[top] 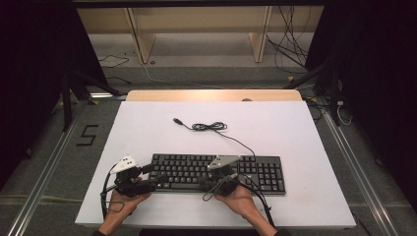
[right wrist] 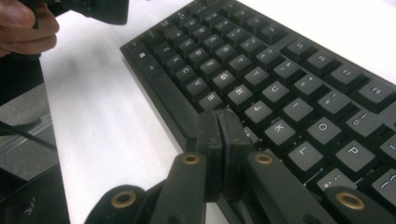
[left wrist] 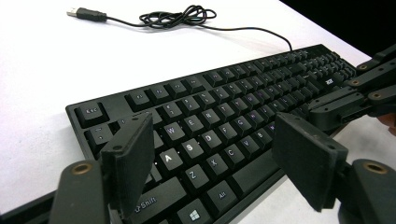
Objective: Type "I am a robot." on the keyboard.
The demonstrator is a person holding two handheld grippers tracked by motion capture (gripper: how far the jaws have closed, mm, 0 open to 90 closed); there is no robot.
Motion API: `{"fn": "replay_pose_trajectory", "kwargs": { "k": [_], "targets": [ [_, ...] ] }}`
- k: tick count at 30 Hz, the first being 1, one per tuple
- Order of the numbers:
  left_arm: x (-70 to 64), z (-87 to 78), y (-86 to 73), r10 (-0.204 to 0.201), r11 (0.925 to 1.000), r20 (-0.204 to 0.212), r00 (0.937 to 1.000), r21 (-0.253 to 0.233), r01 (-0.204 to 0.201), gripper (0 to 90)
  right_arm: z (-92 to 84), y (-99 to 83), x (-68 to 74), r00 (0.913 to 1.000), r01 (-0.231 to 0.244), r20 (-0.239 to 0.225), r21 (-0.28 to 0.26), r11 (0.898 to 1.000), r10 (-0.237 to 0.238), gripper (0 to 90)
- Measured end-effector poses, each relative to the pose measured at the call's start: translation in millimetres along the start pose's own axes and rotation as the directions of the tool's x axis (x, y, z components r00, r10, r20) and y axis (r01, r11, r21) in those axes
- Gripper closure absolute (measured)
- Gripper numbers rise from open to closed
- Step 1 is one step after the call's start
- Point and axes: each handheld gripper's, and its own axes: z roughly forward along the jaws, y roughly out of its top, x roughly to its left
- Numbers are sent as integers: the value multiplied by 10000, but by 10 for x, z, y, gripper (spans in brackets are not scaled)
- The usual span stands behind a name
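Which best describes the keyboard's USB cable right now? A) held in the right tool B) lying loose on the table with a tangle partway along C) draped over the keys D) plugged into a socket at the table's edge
B: the cable runs from the back of the keyboard through a small tangle, and its USB plug lies free on the white table, apart from both tools.
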Motion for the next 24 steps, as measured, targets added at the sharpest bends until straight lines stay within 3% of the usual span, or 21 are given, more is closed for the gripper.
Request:
{"fn": "replay_pose_trajectory", "kwargs": {
  "k": [24],
  "targets": [
    [-13,0,-1,107,9999,69,9999,-27,-107,291,103,-66,-3,9999,42,161,421,9991,-49,900]
  ]
}}
